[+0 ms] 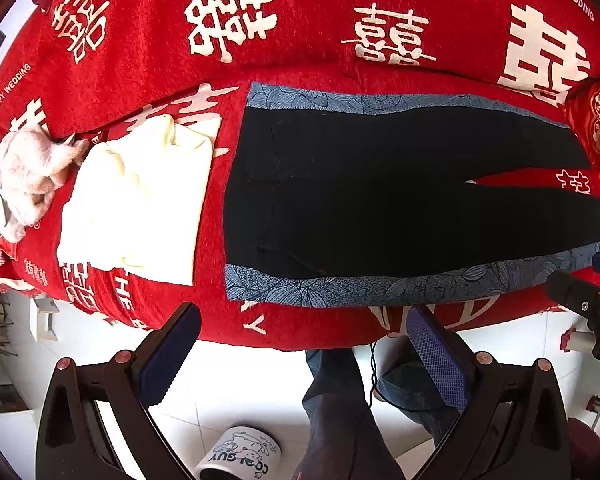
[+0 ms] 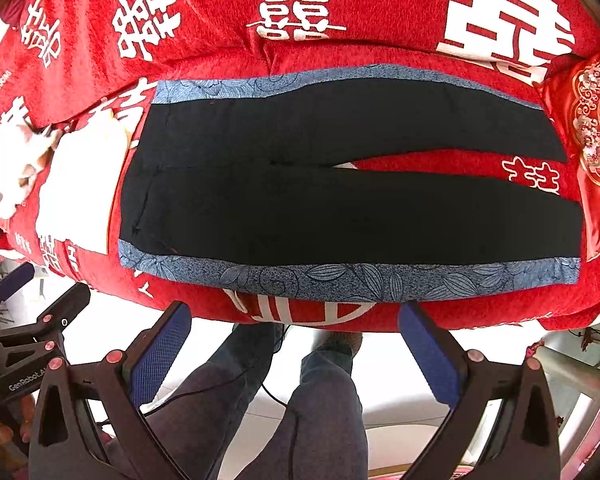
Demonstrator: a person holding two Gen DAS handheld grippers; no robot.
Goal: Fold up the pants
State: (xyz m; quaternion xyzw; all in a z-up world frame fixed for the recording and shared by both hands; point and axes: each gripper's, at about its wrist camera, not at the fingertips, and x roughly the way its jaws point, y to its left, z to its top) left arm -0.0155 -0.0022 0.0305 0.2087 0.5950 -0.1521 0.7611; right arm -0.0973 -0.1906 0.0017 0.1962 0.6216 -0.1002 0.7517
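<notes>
the pants (image 1: 400, 196) lie flat and unfolded on the bed (image 1: 300, 32), ahead of both pairs of fingers, waistband toward the left, 2 legs running to the right with a narrow split between them. each outer side carries a blue patterned strip (image 2: 340, 278); the near strip lies just beyond the fingertips of both tools.

left gripper (image 1: 304, 320): fingers spread wide, holding nothing, poised off the near edge of the bed, not touching the cloth.
right gripper (image 2: 296, 316): fingers spread wide, empty, likewise short of the near strip.

a folded pale garment (image 1: 140, 200) and a fluffy toy (image 1: 28, 176) lie further left of the waistband, apart from the pants.

progress, as judged: no fold is made. all folds remain: likely leg over leg first, then across the length. no grasp is yet taken.
</notes>
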